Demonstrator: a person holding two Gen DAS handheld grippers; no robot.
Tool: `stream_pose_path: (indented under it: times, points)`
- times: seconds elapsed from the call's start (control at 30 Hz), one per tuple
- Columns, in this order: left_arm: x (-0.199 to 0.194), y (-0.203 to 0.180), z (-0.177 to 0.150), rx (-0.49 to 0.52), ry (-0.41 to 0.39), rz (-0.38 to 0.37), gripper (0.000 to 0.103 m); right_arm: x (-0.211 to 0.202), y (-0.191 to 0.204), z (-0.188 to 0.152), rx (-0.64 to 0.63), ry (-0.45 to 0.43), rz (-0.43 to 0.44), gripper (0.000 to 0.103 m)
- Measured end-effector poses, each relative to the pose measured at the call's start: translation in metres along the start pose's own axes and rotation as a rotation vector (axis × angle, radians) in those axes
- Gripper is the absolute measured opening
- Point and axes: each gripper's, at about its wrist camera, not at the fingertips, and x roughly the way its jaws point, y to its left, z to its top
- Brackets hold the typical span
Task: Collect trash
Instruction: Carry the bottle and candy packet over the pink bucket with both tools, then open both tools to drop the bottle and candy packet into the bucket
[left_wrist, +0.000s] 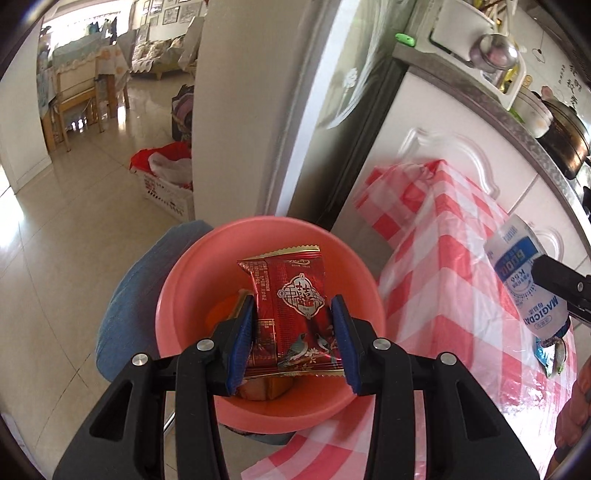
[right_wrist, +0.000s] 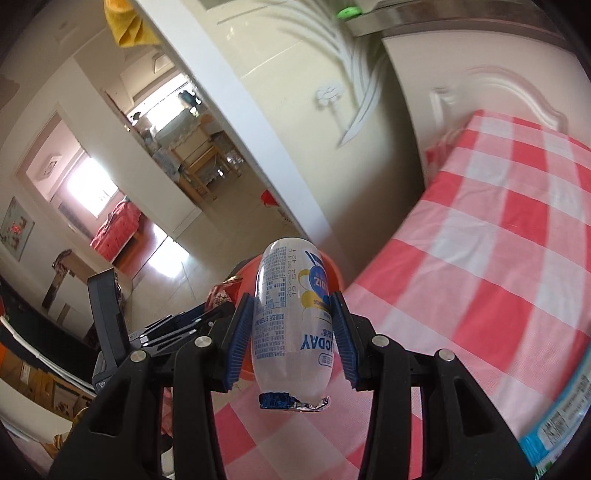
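Collection is nearing completion: left hand-held gripper (left_wrist: 293, 338) is pinching a red foil snack wrapper (left_wrist: 291, 317) over the pink plastic basin (left_wrist: 173, 295), right hand-held gripper (right_wrist: 293, 343) is clamping a white plastic drink bottle (right_wrist: 290, 328) beside the red-checked desk (right_wrist: 480, 258).

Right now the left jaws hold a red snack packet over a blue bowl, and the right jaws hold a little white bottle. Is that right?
Almost. The bowl is pink, not blue, as the left wrist view shows. The rest holds: the left gripper holds the red snack packet over it, and the right gripper holds the little white bottle.
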Motion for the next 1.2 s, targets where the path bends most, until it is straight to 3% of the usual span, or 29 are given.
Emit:
stream_pose_path:
  times: [0.5,1.0,1.1,1.2]
  points:
    - [0.025,0.020,-0.013,-0.028,0.054,0.010,0.043,0.080,0.028,-0.001,-0.059,0.137,0.019,0.044]
    - [0.043,0.024,-0.019,-0.024,0.110,0.026,0.045,0.090,0.034,-0.004,-0.049,0.140,0.011,0.046]
    - [0.045,0.025,-0.019,-0.024,0.120,0.022,0.051,0.085,0.032,-0.005,-0.040,0.129,0.007,0.055]
    - [0.044,0.026,-0.019,-0.025,0.112,0.035,0.072,0.076,0.028,-0.005,-0.033,0.110,-0.006,0.062]
